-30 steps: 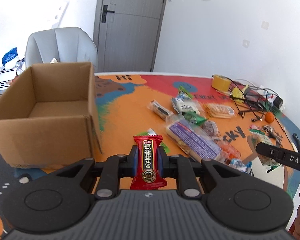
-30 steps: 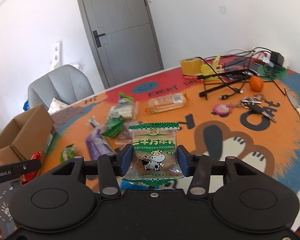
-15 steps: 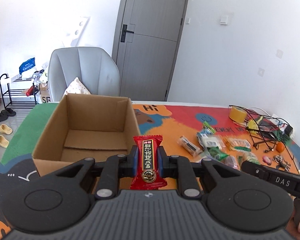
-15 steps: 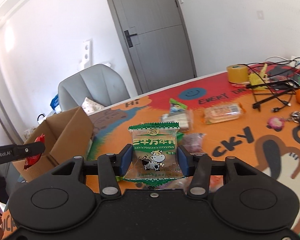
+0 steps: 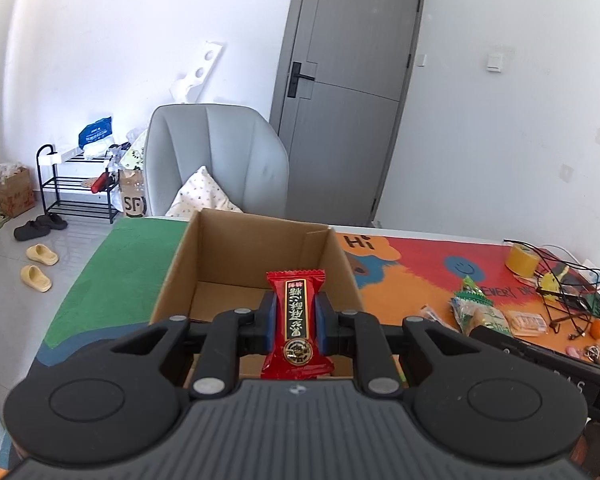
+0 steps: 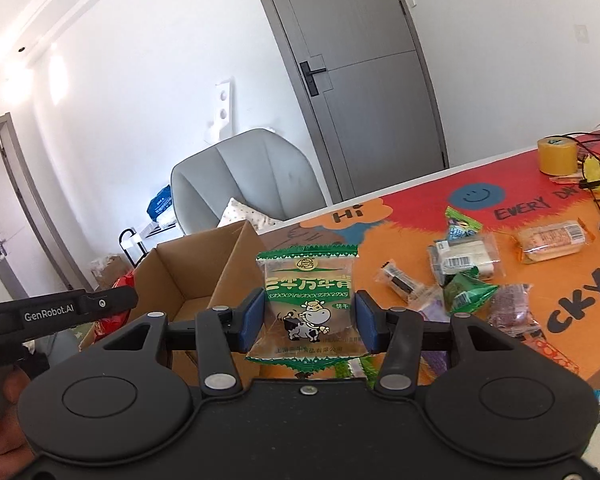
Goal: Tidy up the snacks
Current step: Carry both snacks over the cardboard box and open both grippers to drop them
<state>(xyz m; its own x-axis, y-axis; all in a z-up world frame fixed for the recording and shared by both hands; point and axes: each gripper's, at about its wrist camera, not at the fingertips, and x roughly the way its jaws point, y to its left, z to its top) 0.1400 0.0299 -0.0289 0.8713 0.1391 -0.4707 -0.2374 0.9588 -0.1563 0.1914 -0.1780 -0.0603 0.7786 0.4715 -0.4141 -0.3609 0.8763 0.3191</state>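
Your left hand-held gripper is squeezed tight on a red snack pack. The pack stands up tall between the pads, its long side pointing up. The open cardboard box sits right in front of it and a little below — the pack already hangs by the box's near wall. So this hand is the closer one, and I think it should drop first.

Your right hand-held gripper holds a green and clear cookie pack with a cow on it, its pads pressing on the two sides. From this hand the box lies ahead and to the left, near the table's left edge. It is farther off, so it has more way to go.

The other snacks lie in a loose pile on the table, to the right of the box, well apart from it. The box looks empty inside.
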